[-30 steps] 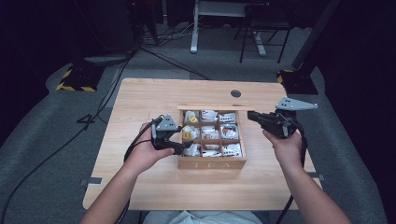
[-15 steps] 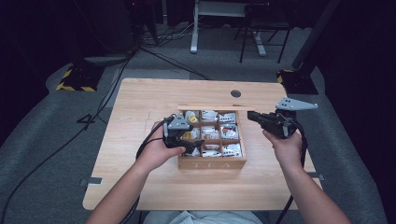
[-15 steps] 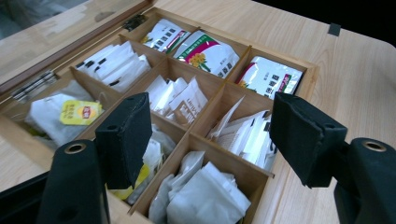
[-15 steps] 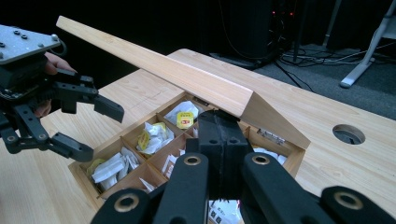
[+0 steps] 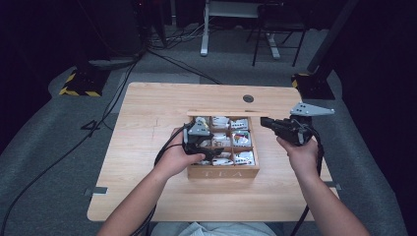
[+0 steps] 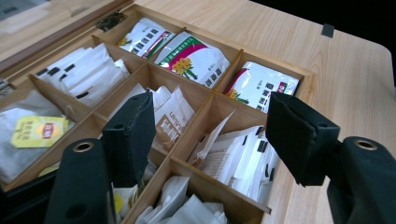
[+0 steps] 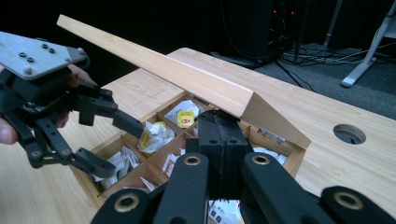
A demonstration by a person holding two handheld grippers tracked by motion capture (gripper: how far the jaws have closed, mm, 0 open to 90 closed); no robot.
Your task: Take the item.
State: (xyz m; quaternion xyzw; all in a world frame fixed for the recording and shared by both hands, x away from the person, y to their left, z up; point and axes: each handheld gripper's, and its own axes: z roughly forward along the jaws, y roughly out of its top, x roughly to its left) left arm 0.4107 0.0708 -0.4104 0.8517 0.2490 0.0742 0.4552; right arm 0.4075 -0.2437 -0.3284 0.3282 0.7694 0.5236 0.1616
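A wooden tea box (image 5: 223, 173) with several compartments of tea bags stands mid-table, its lid (image 5: 226, 113) raised at the back. My left gripper (image 5: 211, 152) is open and hovers low over the box's left and middle compartments. In the left gripper view its jaws (image 6: 212, 112) straddle a divider, above a brown-printed sachet (image 6: 173, 116), with nothing held. My right gripper (image 5: 263, 123) is shut at the lid's right end. In the right gripper view its closed jaws (image 7: 219, 126) sit just under the tilted lid (image 7: 187, 77); contact with it cannot be told. The open left gripper (image 7: 119, 149) shows there too.
The light wooden table (image 5: 147, 128) has a round cable hole (image 5: 248, 98) behind the box. A yellow-labelled bag (image 6: 39, 130) and green-and-red packets (image 6: 191, 58) fill other compartments. Dark floor, cables and desk legs lie beyond the table.
My left gripper has moved right, from beside the box's left wall to over its compartments. The right gripper has stayed by the lid's right end.
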